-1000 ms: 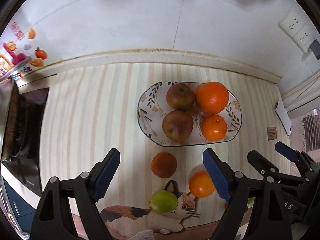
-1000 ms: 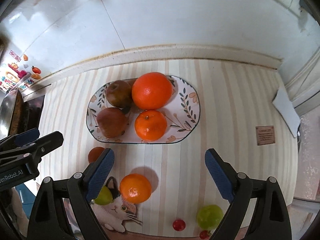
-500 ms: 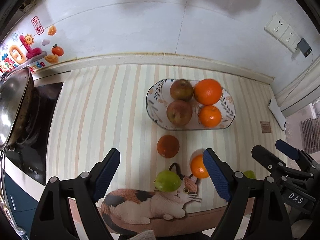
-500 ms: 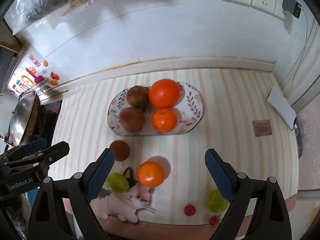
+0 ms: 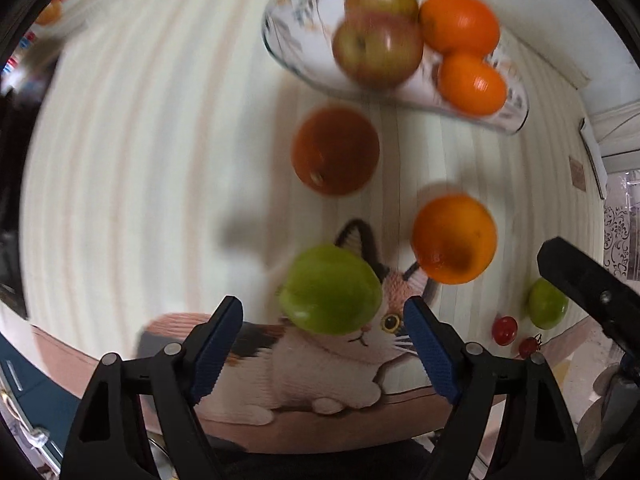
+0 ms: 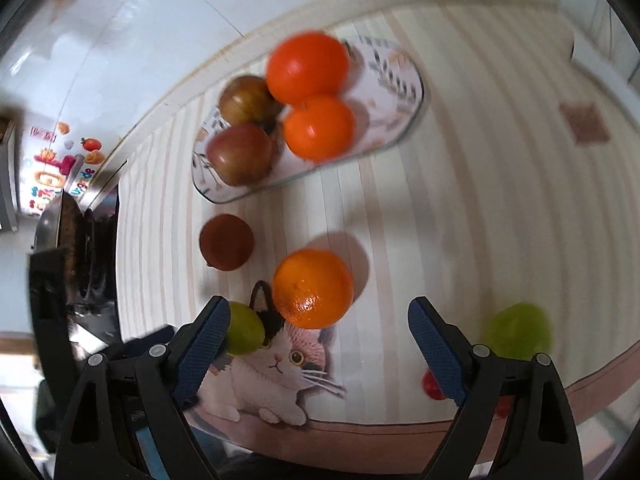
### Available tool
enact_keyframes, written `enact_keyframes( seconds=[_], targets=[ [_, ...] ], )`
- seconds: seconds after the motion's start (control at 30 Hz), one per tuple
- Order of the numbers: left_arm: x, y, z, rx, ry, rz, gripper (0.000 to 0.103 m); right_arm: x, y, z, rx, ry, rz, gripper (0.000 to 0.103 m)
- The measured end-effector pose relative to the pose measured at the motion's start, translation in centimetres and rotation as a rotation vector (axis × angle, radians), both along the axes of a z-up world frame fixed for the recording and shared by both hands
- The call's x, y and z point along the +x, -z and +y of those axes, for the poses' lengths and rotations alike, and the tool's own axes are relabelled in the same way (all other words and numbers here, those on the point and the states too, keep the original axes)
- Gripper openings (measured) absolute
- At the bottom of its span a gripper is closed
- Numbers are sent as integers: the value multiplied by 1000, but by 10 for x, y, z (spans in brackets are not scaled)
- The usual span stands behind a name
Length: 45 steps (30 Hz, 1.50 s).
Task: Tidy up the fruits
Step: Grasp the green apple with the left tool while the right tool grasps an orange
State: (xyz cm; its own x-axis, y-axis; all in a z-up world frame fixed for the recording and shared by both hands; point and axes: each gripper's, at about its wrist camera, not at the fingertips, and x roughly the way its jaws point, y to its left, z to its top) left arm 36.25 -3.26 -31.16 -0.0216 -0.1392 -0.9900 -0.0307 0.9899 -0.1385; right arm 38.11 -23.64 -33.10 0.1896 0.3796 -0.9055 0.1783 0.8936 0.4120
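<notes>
A floral plate [image 5: 280,36] [image 6: 404,92] holds two apples and two oranges. On the striped mat lie a dark orange [image 5: 335,151] [image 6: 227,242], a bright orange [image 5: 454,239] [image 6: 313,289], a green apple [image 5: 330,295] [image 6: 243,329], a second green fruit [image 5: 547,309] [image 6: 518,330] and small red tomatoes [image 5: 504,330]. My left gripper [image 5: 323,342] is open, its jaws just short of the green apple. My right gripper [image 6: 319,344] is open, just short of the bright orange.
A stove with a pan [image 6: 64,236] sits at the left end of the counter. The white tiled wall [image 6: 160,20] runs behind the plate. The mat's front edge with a cat picture [image 5: 340,364] lies below the grippers.
Both grippers have dropped lower and closer to the mat; the fruits look much larger. The left now faces the green apple, the right the bright orange. Both stay open.
</notes>
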Motion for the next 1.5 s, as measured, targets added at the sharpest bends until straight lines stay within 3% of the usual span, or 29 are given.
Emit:
enact_keyframes(
  seconds=[0.13,0.2,0.23,0.5,0.77,1.07,1.13,1.5],
  targets=[
    [1,17,-5,-9,3,18,79,5,20,5,51,15,35,91],
    [1,21,-5,-16,-1,19,62,9,29,10,54,16,49,91],
    [1,23,-5,-14,2,21,61,11,33,13,55,16,56,91],
    [-7,19,9,36,4,-10,61,27,57,36,11,-7,114,84],
    [3,28,22,-23,-17,23,63,34,77,52,-35,-31,153,76],
    [14,34,14,-26,-7,16,57,34,77,52,-66,-43,138,69],
    [30,31,6,-8,2,7,57,32,76,52,-77,-53,129,68],
    [16,5,-13,29,43,-62,56,27,67,52,-109,-78,106,68]
  ],
)
